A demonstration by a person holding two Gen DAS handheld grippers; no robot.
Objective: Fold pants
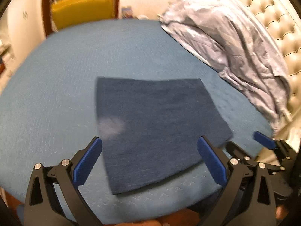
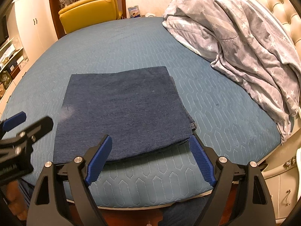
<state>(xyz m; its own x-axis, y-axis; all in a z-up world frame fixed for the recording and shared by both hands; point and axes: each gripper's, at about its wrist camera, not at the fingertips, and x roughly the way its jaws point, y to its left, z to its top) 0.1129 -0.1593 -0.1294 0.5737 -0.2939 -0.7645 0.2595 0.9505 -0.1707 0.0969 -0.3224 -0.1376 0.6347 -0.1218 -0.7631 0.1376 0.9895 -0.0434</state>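
Observation:
The dark blue denim pants (image 1: 156, 128) lie folded into a flat square on the teal quilted bed (image 1: 65, 71); they also show in the right wrist view (image 2: 122, 111). My left gripper (image 1: 149, 146) is open and empty, hovering just above the near edge of the pants. My right gripper (image 2: 150, 145) is open and empty at the near right corner of the pants. The right gripper also shows at the right edge of the left wrist view (image 1: 242, 141). The left gripper also shows at the left edge of the right wrist view (image 2: 32, 120).
A rumpled grey star-print duvet (image 2: 244, 37) lies along the bed's right side against a tufted cream headboard (image 2: 278, 5). A yellow armchair (image 2: 90, 9) stands beyond the far edge. White cupboards and shelves (image 2: 17, 43) are at the left.

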